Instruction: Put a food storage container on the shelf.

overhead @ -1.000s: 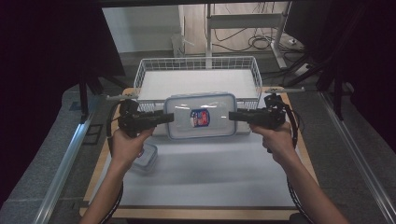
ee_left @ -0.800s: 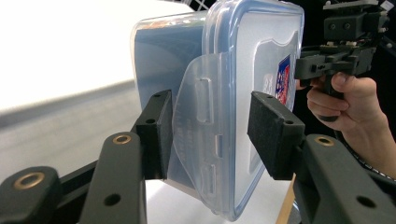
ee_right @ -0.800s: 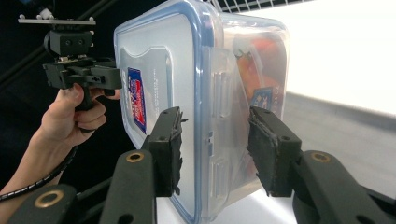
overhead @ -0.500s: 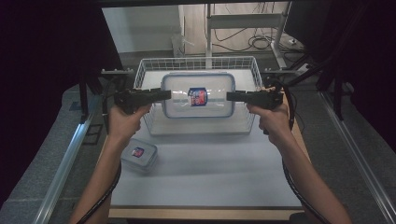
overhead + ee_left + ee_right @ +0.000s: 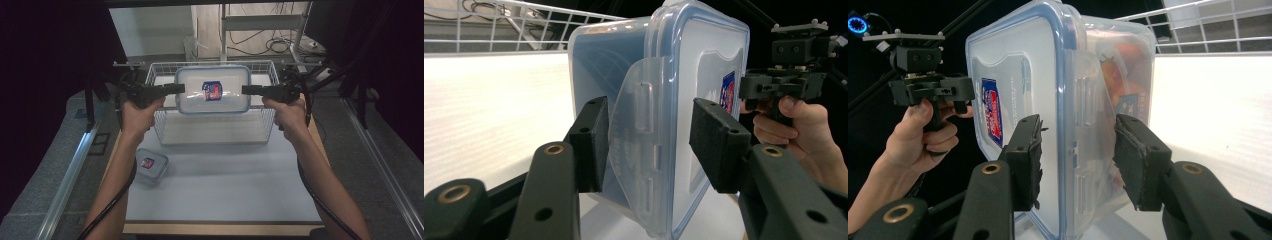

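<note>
Both claws [image 5: 180,89] [image 5: 246,90] clamp a lidded container [image 5: 213,90] over the wire basket [image 5: 161,125] on a white table [image 5: 225,185].

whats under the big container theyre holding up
The wire basket with its white floor lies below the big container, held by both grippers. The container hides part of that floor, so anything lying there can't be seen.

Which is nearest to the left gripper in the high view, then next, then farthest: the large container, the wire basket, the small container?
1. large container, clamped at its left end by the left gripper.
2. wire basket, just below and beside.
3. small container, on the table, toward the person.
</note>
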